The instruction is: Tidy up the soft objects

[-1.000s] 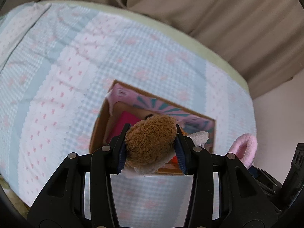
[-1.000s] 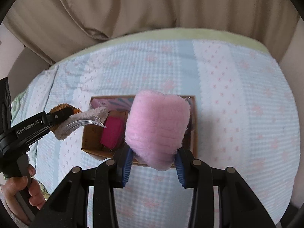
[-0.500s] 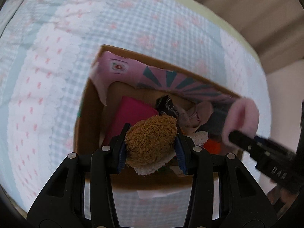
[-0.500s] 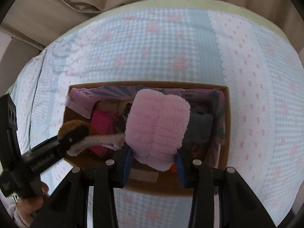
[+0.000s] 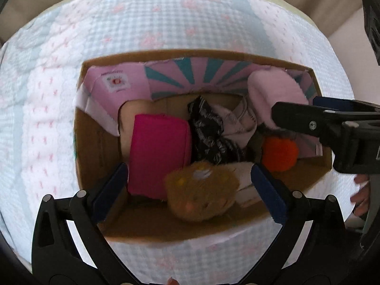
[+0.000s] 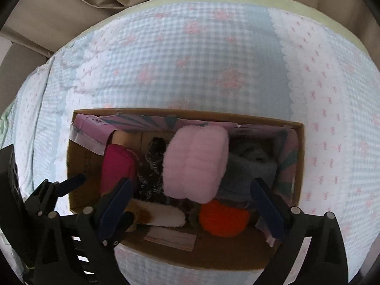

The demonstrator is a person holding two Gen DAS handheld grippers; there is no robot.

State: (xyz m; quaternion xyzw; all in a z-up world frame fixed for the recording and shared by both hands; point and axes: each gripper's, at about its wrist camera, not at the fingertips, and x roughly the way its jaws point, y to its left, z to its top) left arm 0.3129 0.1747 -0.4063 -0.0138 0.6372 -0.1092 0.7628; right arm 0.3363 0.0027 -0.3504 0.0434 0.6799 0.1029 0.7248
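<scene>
An open cardboard box [image 5: 99, 156] [image 6: 78, 166] sits on a checked bedspread. My left gripper [image 5: 190, 190] is open above the box's near side; a brown fluffy slipper [image 5: 201, 194] lies blurred between its spread fingers, free of the pads, and shows in the right wrist view [image 6: 154, 215]. My right gripper [image 6: 190, 206] is open over the box; a pink fluffy slipper [image 6: 194, 161] [image 5: 270, 99] lies loose in the box beyond its fingers. The box also holds a magenta cushion [image 5: 159, 152], a black-and-white cloth [image 5: 206, 137], an orange ball [image 5: 280, 153] [image 6: 223, 218] and a grey cloth [image 6: 249, 171].
The bedspread [image 6: 190, 59] spreads around the box on all sides. Beige curtains [image 6: 71, 0] hang behind the bed. The right gripper's black body [image 5: 332, 128] reaches over the box's right end in the left wrist view.
Both grippers came down over the box and opened. The brown slipper dropped from the left gripper and the pink slipper from the right gripper into the box.
</scene>
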